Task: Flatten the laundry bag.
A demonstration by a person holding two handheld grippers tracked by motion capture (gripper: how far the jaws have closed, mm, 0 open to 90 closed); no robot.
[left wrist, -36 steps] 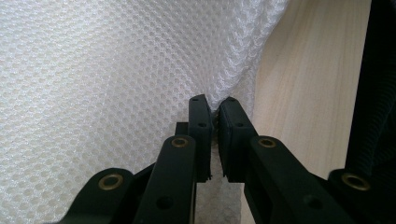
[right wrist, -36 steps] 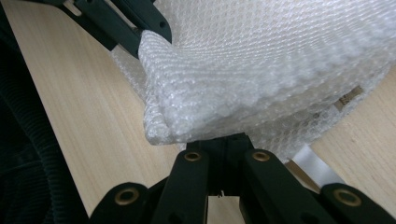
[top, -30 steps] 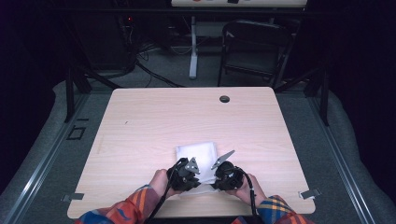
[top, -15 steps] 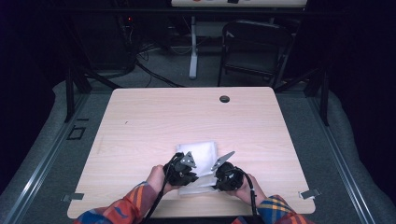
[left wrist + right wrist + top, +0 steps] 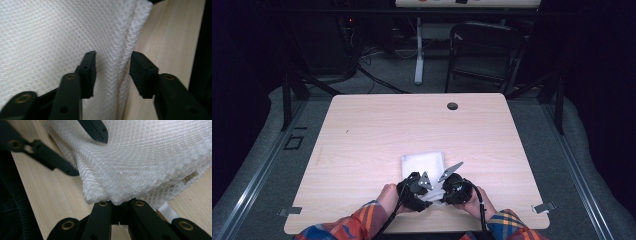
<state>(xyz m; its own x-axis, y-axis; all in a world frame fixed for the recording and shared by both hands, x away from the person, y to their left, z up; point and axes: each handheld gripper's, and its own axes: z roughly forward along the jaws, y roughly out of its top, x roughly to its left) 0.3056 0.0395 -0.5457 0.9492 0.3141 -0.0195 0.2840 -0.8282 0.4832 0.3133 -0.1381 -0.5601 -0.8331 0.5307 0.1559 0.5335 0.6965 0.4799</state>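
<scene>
Right claw is clamped on the near corner of the white mesh bag. Left claw stands apart, straddling the bag's edge on the tabletop.

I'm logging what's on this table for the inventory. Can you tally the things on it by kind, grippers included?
White mesh bag: 1
Handheld grippers: 2, the left gripper with jaws apart astride the bag's edge, the right gripper with jaws closed on the bag's corner
Black grommet hole in the table: 1
Total: 4
</scene>
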